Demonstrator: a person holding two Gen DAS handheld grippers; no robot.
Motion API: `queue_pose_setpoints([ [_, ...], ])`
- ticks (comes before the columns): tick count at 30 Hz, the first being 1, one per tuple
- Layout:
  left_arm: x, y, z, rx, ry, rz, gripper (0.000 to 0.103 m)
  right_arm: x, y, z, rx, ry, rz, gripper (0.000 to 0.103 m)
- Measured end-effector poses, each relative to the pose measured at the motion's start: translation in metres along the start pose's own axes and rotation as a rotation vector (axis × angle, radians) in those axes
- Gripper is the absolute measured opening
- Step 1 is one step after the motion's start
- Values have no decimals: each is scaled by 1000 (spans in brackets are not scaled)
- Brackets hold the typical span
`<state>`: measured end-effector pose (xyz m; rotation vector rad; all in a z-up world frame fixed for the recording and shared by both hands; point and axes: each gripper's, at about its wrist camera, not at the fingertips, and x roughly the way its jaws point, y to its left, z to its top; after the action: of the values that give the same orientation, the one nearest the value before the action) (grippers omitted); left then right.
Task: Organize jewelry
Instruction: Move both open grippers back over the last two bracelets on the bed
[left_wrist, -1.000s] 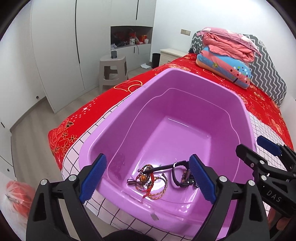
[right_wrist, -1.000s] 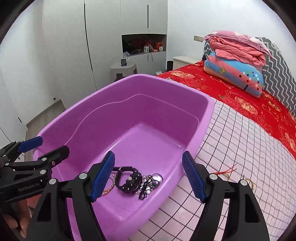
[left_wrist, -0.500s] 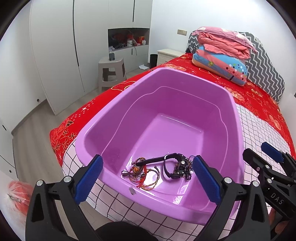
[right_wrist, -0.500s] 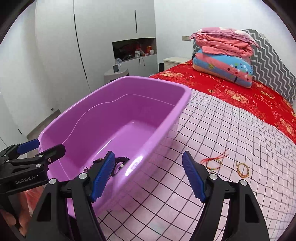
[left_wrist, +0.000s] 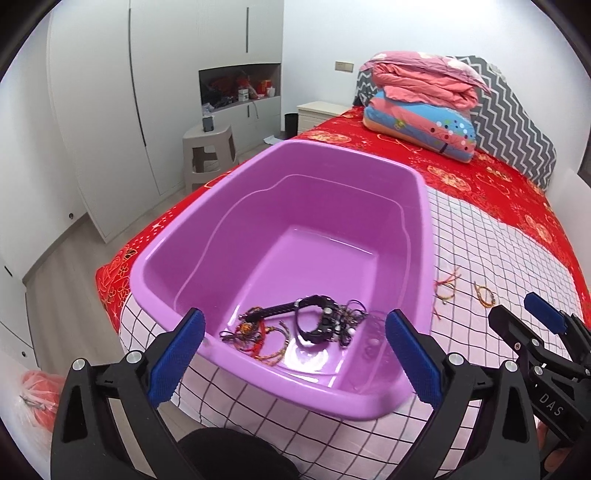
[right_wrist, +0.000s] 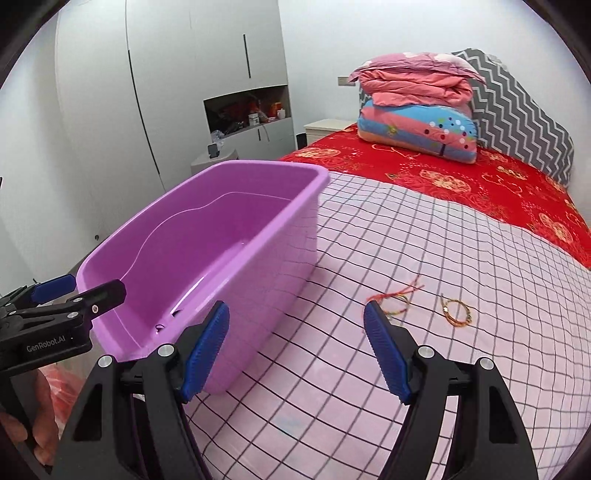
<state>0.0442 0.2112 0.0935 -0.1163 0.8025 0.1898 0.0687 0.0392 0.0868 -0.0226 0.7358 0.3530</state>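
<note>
Even, bright indoor light is filling both views, and shadows are staying soft and faint. A white glare patch is sitting on the floor of the tub (left_wrist: 314, 254), just beyond the jewelry (left_wrist: 295, 332), with a thinner sheen running along its inner wall in the right wrist view. Fisheye distortion is bending the wardrobe (left_wrist: 147, 92) and bed grid toward the dark, vignetted corners. The tub's near rim is looking slightly smeared in both views; the far room is reading softer.
</note>
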Motion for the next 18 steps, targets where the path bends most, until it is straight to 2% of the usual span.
queue_pose_setpoints([
  [7,-10,-34,-12,52,6,-39,96,-20,-31,-24,50,-4,-31,72],
  [18,-20,-100,-33,151,0,-121,96,-47,-93,-72,116,12,-136,72],
])
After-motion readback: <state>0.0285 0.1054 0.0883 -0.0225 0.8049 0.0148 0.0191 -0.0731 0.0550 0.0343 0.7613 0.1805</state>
